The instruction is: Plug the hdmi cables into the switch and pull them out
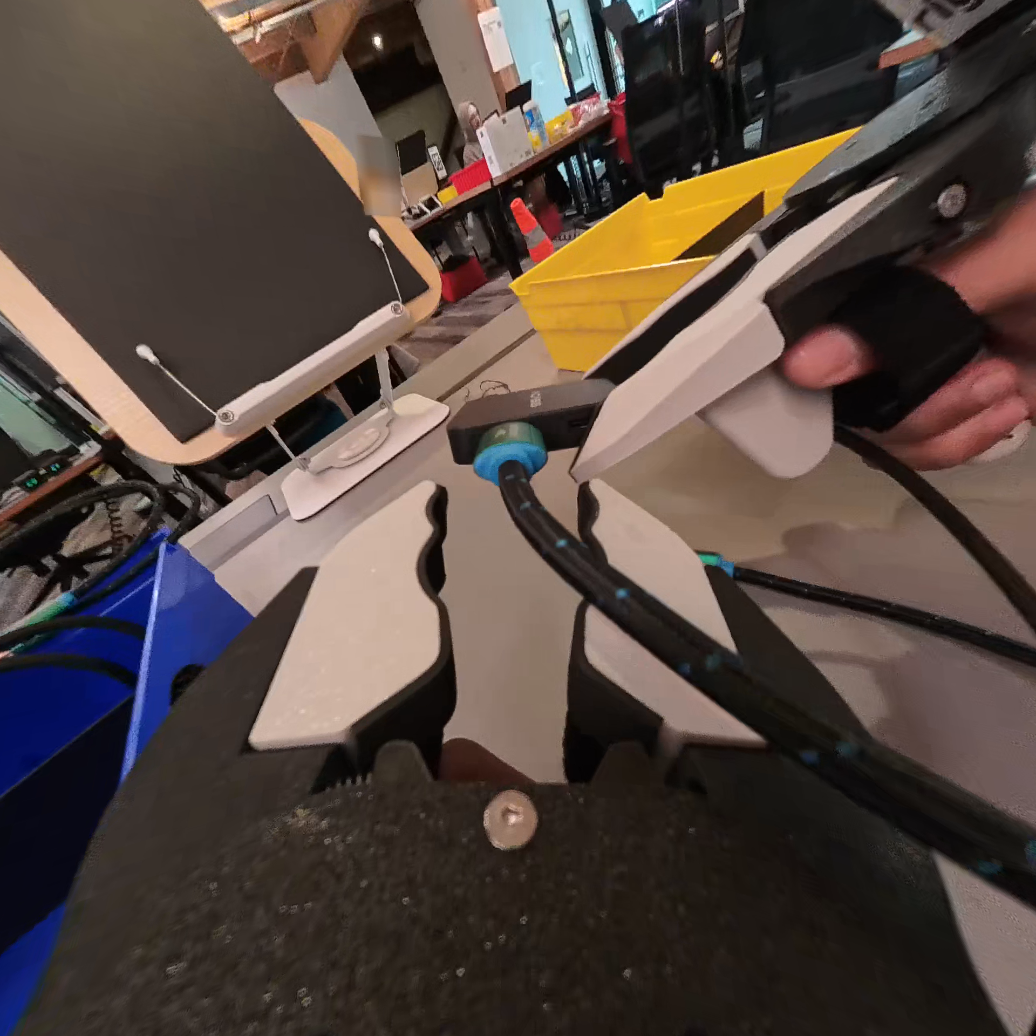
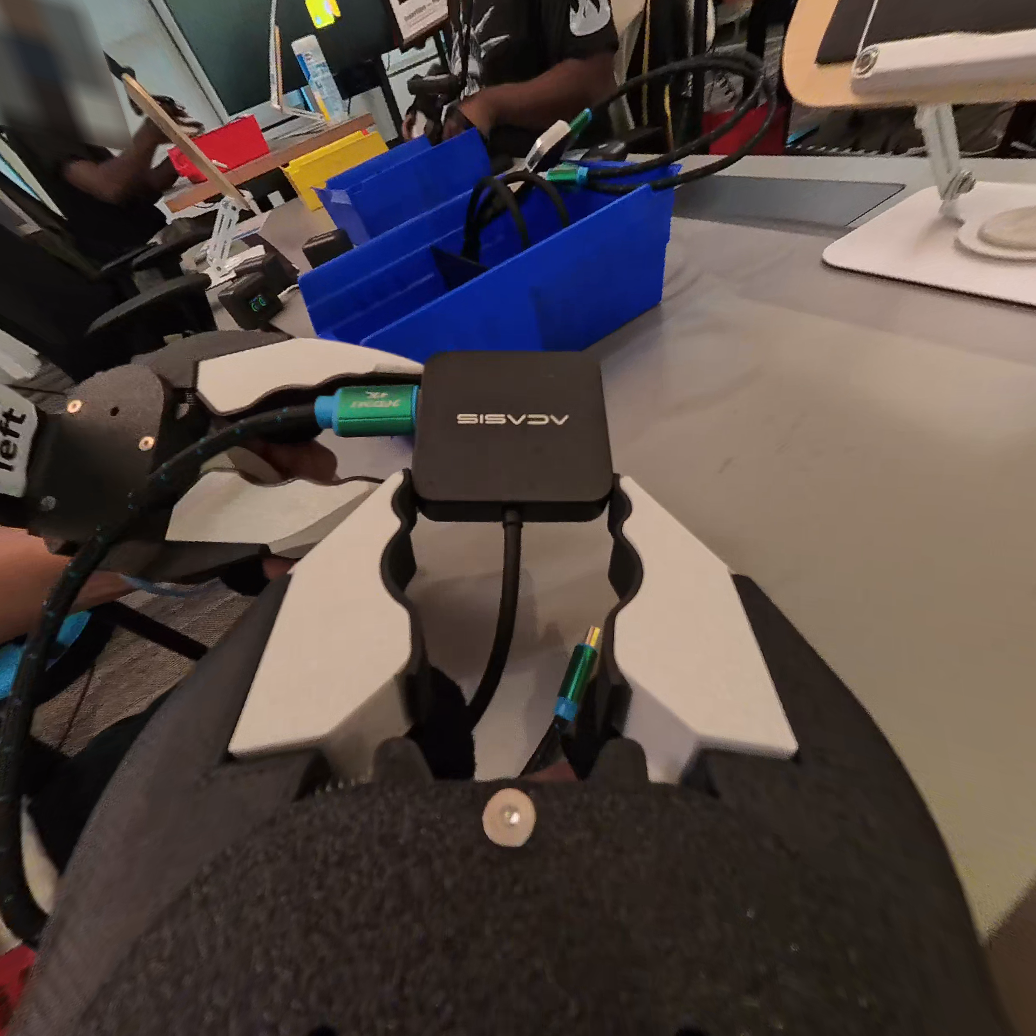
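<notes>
grey table [image 2: 785, 420], black hdmi switch [image 2: 510, 431] lying flat on it, held at its near corners by the right gripper [image 2: 510, 493]; fingers clamped against both sides of the casing, short black lead from the switch running back between them. in the left wrist view same switch [image 1: 521, 417] seen edge-on, right gripper [image 1: 588, 443] coming in from the right with a bare hand [image 1: 953, 364] on its handle.

green-and-blue hdmi plug [image 2: 373, 412] seated in the left side of the switch; braided black cable [image 1: 644, 611] with blue flecks trailing back from it, crossing over the right finger of the left gripper [image 1: 513, 493]. left gripper fingers spread apart, just short of the plug, one either side, nothing pinched. same gripper visible in the right wrist view [image 2: 359, 448], plug lying between its open fingers.

second green plug [image 2: 580, 667] loose on the table, below the right gripper, unplugged.

blue bin [image 2: 504, 269] behind the switch with more cables coiled inside. yellow bin [image 1: 644, 280] beyond the switch in the left view. white stand [image 1: 359, 443] with a tilted dark board on the table.
</notes>
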A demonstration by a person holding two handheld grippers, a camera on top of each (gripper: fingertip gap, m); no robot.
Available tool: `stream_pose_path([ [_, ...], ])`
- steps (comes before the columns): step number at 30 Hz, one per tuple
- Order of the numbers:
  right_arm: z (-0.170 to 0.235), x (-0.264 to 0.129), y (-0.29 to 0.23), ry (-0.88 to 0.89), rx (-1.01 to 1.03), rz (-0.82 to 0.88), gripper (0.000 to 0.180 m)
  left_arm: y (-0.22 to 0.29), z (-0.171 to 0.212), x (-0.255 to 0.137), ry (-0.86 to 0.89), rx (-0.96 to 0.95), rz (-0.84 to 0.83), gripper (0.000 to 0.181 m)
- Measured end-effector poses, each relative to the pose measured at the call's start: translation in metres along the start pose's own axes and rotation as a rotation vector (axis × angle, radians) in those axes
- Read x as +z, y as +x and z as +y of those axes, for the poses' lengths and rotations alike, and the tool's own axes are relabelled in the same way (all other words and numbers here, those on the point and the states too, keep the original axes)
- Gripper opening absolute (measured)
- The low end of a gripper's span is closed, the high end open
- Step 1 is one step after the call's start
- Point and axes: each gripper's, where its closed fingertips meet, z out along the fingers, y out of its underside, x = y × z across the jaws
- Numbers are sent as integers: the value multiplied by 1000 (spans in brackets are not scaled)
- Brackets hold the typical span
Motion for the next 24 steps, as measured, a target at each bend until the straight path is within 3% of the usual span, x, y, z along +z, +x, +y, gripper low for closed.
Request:
stream_pose_path([
  [5,5,1,6,-24,-77,56,69,10,-4,-4,41,58,15,41],
  [12,10,2,10,-34,-94,66,69,0,-7,-9,80,-14,-3,32],
  [24,21,7,5,-85,-14,13,69,-1,-4,-3,53,8,5,21],
])
